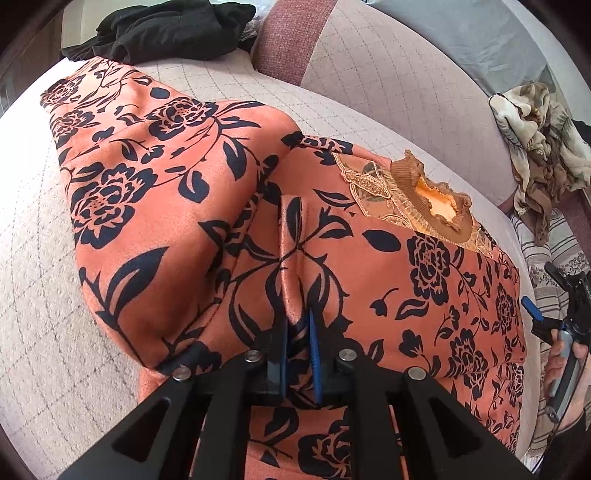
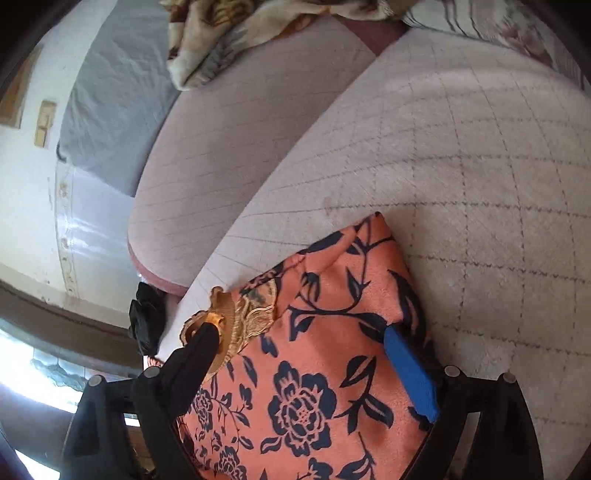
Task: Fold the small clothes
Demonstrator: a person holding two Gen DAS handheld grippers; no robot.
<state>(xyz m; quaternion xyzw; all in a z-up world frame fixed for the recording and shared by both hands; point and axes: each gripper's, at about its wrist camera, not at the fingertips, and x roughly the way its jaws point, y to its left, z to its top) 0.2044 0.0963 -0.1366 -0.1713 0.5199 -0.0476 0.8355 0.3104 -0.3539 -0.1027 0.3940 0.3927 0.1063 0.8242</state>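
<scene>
An orange garment [image 1: 155,177] printed with dark flowers lies spread on the pale quilted sofa seat [image 1: 33,258]; its brown frilled collar [image 1: 436,206] sits at the upper right. My left gripper [image 1: 299,325] is shut on a raised pinch of the cloth near the garment's middle. My right gripper [image 1: 545,291], held by a hand, hovers at the garment's right edge. In the right wrist view the right gripper [image 2: 303,350] stands open, its fingers wide on either side of the garment's corner [image 2: 332,295] beside the collar [image 2: 225,325]. The cloth lies between the fingers without being pressed.
A heap of black clothes [image 1: 166,29] lies at the far end of the seat. The sofa back cushion [image 1: 369,74] rises behind the garment. A beige patterned blanket [image 1: 543,147] is bunched at the right, with striped fabric [image 1: 554,251] below it.
</scene>
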